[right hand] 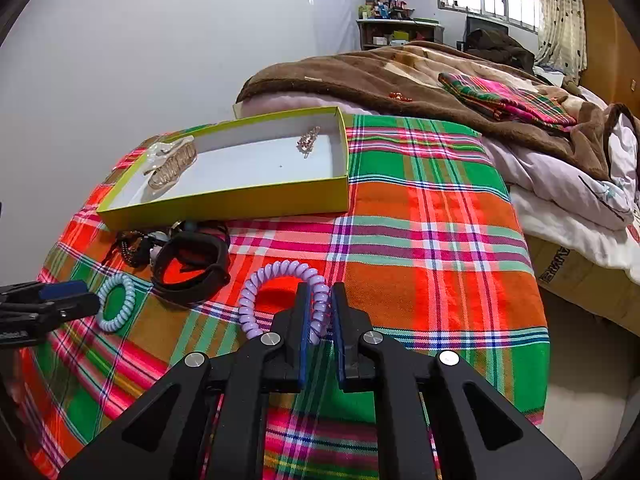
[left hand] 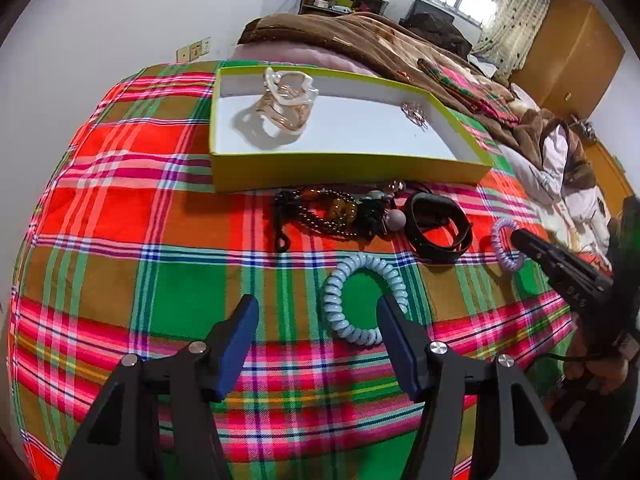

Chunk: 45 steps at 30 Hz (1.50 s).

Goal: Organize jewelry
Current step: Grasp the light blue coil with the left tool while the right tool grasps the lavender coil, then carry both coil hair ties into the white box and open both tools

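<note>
The right tongs (right hand: 320, 312) pinch the lilac spiral-coil hair tie (right hand: 280, 296), which lies on the plaid cloth (right hand: 420, 220) beside the black leather strap bracelet (right hand: 192, 268). The left tongs (left hand: 316, 316) are spread wide, straddling one side of the pale blue spiral-coil hair tie (left hand: 360, 300), short of the yellow-green shallow cardboard box (left hand: 348, 168).

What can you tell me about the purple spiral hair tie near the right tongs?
The purple spiral hair tie is a glossy lilac coil, plastic by the look of it, bent into a ring. It lies on the plaid cloth, right of the black strap band and apart from it. The right tongs are closed on its near-right side, pinching the coil between blue pads. The left wrist view shows the same grip from the side.
</note>
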{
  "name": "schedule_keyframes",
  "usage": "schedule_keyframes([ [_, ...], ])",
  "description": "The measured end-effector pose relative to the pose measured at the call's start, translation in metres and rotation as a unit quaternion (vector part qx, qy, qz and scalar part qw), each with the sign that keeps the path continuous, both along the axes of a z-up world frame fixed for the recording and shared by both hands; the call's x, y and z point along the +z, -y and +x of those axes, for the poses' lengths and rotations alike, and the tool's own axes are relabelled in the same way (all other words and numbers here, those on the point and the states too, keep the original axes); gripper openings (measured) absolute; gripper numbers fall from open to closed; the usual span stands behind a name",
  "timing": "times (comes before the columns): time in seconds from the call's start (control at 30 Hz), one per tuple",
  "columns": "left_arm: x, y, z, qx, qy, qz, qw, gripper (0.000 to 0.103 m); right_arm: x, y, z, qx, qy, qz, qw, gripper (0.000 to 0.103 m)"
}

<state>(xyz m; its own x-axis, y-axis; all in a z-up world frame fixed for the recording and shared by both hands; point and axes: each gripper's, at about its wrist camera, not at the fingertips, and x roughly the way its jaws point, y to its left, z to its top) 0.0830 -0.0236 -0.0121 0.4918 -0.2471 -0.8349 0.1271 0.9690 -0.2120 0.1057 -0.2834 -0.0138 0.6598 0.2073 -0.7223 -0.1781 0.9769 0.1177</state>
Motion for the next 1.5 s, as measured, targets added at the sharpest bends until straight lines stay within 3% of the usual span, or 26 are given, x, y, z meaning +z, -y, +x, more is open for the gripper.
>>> schedule_keyframes([
  [0.37, -0.003, 0.015, 0.001, 0.005, 0.014, 0.079, 0.9968, 0.056, 0.004, 0.003, -0.004, 0.005, 0.009, 0.015, 1.000, 0.010],
  [0.5, -0.004, 0.019, -0.003, 0.005, 0.020, 0.105, 0.9942, 0.046, 0.004, 0.002, -0.005, 0.006, 0.010, 0.016, 1.000, 0.010],
  [0.83, -0.002, 0.019, -0.002, -0.001, 0.020, 0.094, 0.9953, 0.013, 0.005, 0.001, -0.005, 0.006, 0.010, 0.018, 1.000, 0.010],
  [1.2, 0.003, 0.008, -0.003, 0.008, 0.018, 0.053, 0.9984, 0.010, 0.009, -0.001, -0.007, 0.001, 0.014, 0.020, 1.000, 0.010],
  [1.5, 0.019, 0.005, -0.006, 0.007, 0.036, 0.042, 0.9984, 0.010, 0.018, -0.003, -0.009, 0.001, 0.023, 0.019, 1.000, 0.010],
])
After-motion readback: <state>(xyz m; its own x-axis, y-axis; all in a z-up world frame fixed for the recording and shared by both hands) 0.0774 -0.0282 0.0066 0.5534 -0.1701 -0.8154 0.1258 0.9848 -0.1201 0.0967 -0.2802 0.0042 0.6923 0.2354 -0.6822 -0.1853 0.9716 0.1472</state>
